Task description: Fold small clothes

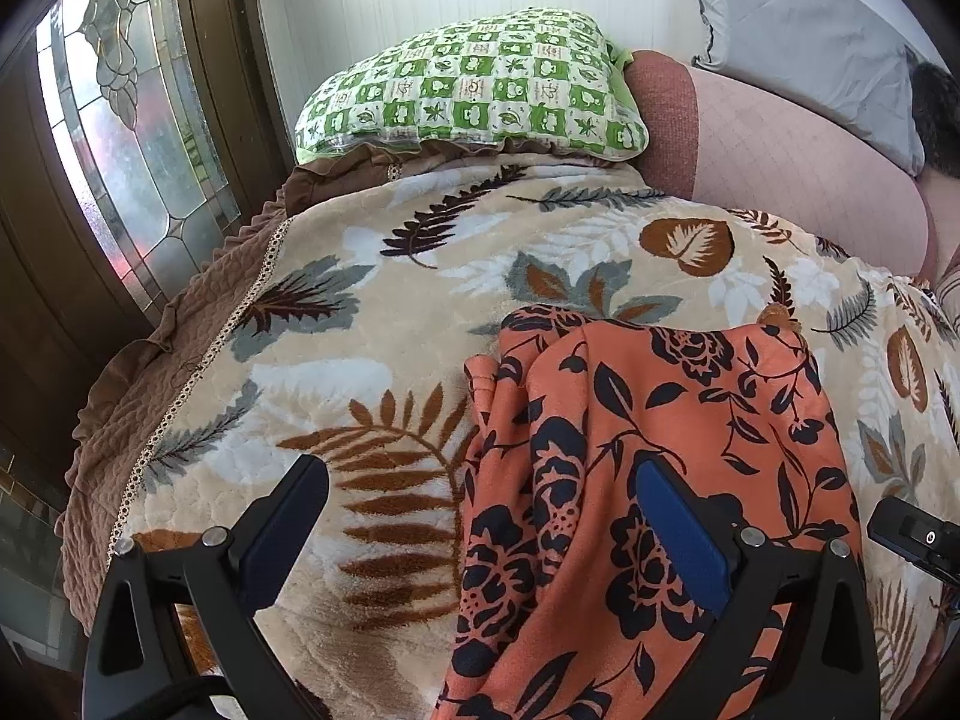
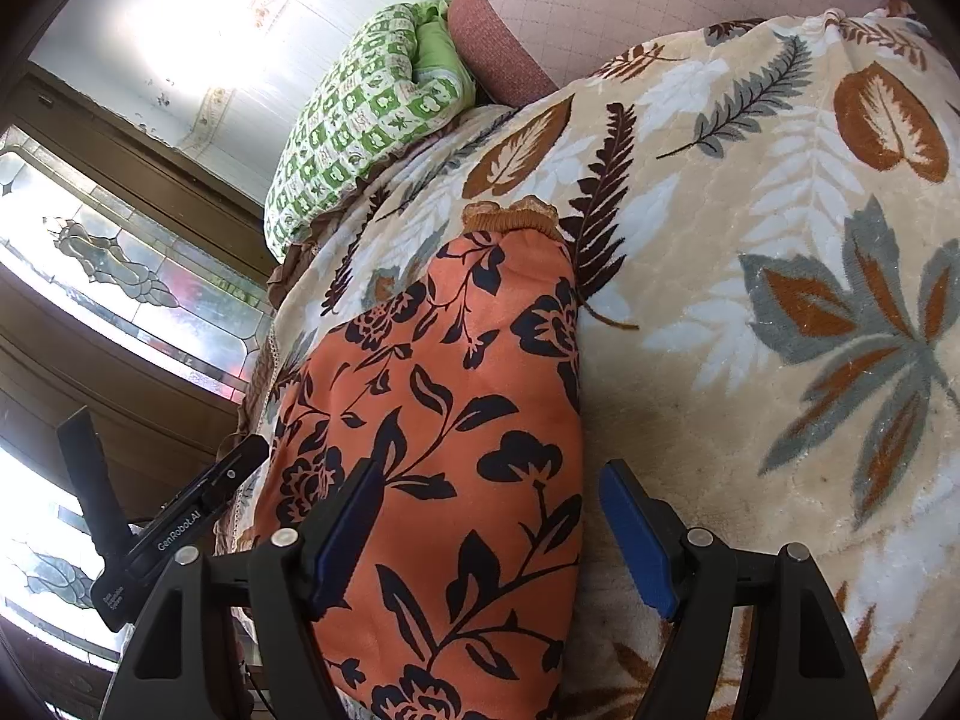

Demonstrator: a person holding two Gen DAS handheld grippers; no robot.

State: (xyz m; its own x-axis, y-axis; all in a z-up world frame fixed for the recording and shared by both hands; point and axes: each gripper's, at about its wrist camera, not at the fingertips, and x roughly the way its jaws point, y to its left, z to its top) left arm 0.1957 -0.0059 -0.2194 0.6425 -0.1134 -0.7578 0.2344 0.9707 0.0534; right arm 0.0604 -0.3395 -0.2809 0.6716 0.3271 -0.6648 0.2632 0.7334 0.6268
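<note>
Left gripper (image 1: 480,516) seen spread wide, nothing pinched; right gripper (image 2: 489,516) likewise spread above garment edge. "GenRobot.AI" read on black device (image 2: 180,531) at 9 o'clock. Orange floral garment (image 1: 648,456) laid on leaf-print blanket (image 1: 372,276). Green checked pillow (image 1: 474,90) placed at 12 o'clock, far.

Left gripper (image 1: 480,516) is pointing downward, jaws standing wide apart — gripping nothing. Right gripper (image 2: 489,519) is tilting down likewise, jaws apart.
</note>
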